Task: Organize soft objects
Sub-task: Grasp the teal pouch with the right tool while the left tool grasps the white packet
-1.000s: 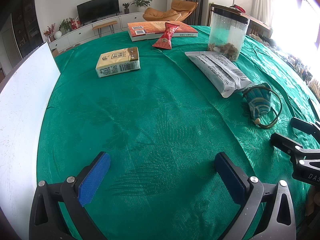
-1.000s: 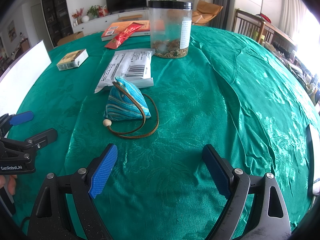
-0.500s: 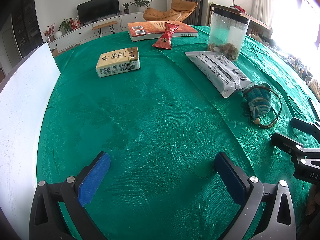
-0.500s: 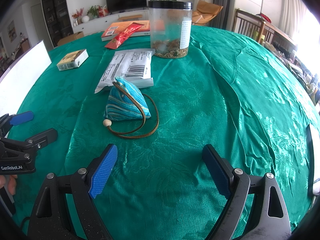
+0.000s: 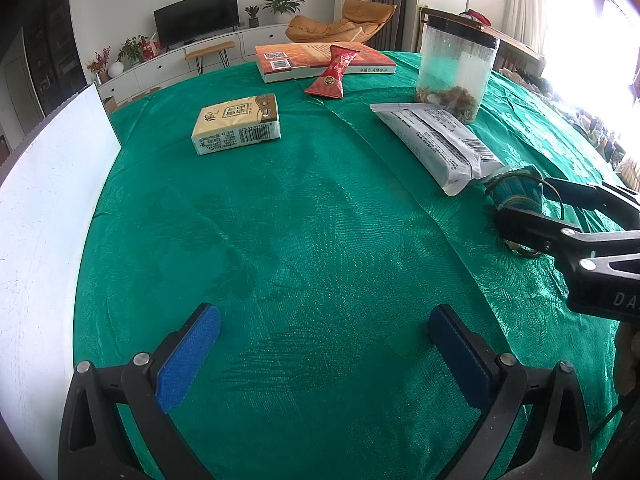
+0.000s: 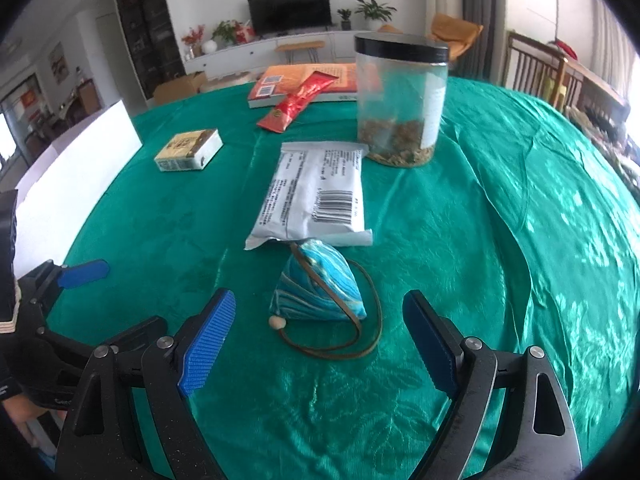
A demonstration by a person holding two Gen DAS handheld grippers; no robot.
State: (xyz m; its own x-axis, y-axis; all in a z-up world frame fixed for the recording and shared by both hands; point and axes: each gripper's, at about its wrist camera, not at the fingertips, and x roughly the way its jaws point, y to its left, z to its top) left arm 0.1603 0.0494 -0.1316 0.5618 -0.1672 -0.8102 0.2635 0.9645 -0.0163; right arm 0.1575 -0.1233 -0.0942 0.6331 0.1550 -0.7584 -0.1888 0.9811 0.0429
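A blue striped fabric pouch with a brown cord and bead lies on the green tablecloth, just ahead of my open right gripper, between its two blue pads. In the left wrist view the pouch is partly hidden behind the right gripper's fingers. A grey-white soft packet lies just beyond the pouch. A tissue pack and a red snack sachet lie farther back. My left gripper is open and empty over bare cloth.
A clear jar with a black lid stands behind the packet. An orange book lies at the far edge. A white board stands along the table's left side. The left gripper shows at the left of the right wrist view.
My right gripper has moved forward and left toward the pouch, which now sits between its fingers. The left gripper has not moved.
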